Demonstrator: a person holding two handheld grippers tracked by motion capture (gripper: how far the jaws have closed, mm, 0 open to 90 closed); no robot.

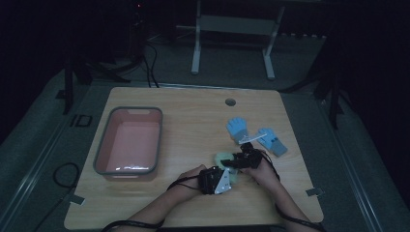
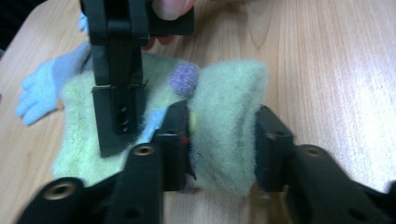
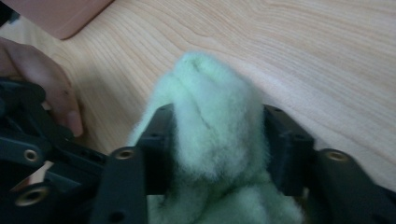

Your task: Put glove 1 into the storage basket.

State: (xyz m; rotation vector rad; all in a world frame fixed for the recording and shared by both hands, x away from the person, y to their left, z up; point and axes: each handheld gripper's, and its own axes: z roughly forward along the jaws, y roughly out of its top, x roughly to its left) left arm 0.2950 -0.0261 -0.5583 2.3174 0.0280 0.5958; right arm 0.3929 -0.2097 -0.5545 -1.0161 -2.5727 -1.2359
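Both grippers are clamped on the fuzzy green sock [image 2: 224,126] lying on the table [image 1: 193,121]: left gripper [image 2: 219,140] pinches one fold, right gripper [image 3: 217,140] another, just right of the pink bin [image 1: 104,145], near the blue gloves [image 1: 238,128].

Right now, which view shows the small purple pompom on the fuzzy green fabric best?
The left gripper view: the purple pompom sits in plain sight on the fuzzy green fabric, above the left gripper. The right gripper view gives fabric bunched between its jaws; the high view gives a small pale-green patch.
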